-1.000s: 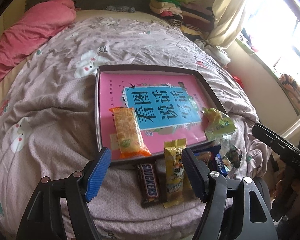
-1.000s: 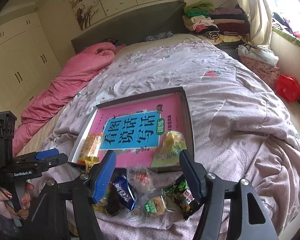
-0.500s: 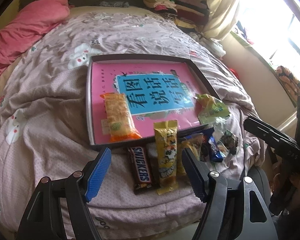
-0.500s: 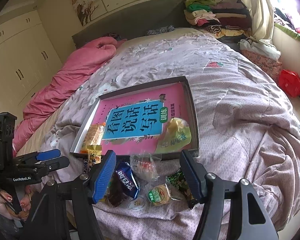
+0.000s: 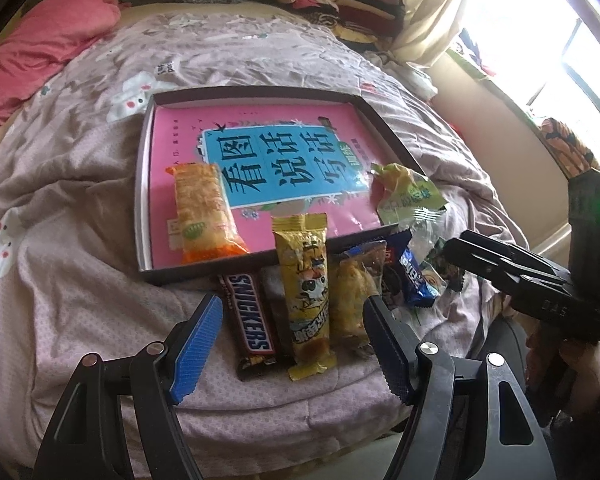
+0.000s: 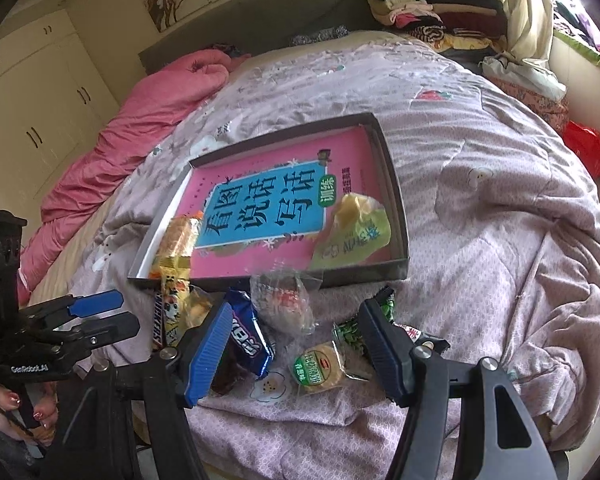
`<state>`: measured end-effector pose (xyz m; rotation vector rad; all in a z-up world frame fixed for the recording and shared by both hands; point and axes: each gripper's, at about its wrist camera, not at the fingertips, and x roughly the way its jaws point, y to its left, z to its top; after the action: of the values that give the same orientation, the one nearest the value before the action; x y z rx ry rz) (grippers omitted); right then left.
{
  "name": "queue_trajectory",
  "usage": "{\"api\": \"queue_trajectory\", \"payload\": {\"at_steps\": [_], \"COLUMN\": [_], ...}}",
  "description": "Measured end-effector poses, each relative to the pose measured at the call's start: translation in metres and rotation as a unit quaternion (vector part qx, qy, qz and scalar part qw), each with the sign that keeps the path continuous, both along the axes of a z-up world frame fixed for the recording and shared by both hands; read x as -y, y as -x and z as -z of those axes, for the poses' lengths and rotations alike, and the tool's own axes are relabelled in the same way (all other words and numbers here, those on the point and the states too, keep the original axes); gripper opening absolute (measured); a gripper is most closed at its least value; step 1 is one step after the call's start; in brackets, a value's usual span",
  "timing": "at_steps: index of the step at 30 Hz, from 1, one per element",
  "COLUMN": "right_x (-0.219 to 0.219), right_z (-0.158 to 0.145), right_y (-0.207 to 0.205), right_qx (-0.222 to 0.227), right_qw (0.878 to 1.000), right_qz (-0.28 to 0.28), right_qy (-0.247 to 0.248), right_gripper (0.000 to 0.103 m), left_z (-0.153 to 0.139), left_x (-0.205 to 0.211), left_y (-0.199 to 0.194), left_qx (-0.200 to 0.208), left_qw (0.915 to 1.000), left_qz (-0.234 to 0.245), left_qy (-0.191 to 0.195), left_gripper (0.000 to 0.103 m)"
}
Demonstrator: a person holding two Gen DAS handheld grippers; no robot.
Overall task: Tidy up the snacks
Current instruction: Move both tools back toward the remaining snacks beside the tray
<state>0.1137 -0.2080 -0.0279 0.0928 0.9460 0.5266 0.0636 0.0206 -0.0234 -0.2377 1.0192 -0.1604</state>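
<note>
A dark shallow tray with a pink book in it lies on the bed. An orange cracker pack and a green-yellow packet lie in it. In front of the tray lie a Snickers bar, a yellow cartoon bar leaning on the tray's rim, a blue packet, a clear-wrapped cake, a round biscuit and a green packet. My left gripper is open over the Snickers and yellow bar. My right gripper is open over the biscuit.
A pink duvet lies at the bed's left. Folded clothes are stacked by the headboard. A red bag sits on the floor at the right. The bed's near edge is just below the snacks.
Both grippers have pulled back and tilted down a little, so the snack pile and tray sit higher and farther in view. Jaws stay open; no snack has moved.
</note>
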Motion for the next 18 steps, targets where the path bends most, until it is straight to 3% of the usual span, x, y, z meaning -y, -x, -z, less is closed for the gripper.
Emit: {"api": "queue_trajectory", "payload": {"at_steps": [9, 13, 18], "right_x": [-0.01, -0.015, -0.018], "right_z": [0.014, 0.022, 0.024], "right_y": [-0.012, -0.017, -0.022], "right_qx": [-0.019, -0.027, -0.03], "right_qw": [1.0, 1.0, 1.0], "right_qz": [-0.001, -0.007, -0.008], "right_qy": [-0.005, -0.001, -0.003], "right_gripper": [0.063, 0.05, 0.05], "left_z": [0.008, 0.013, 0.019], "left_x": [0.009, 0.012, 0.014], "left_y": [-0.007, -0.012, -0.016], "left_qx": [-0.01, -0.018, -0.026], "left_qw": [0.9999, 0.9998, 0.9996], "left_qz": [0.012, 0.012, 0.013], "left_qy": [0.001, -0.002, -0.006], "left_gripper": [0.073, 0.068, 0.062]}}
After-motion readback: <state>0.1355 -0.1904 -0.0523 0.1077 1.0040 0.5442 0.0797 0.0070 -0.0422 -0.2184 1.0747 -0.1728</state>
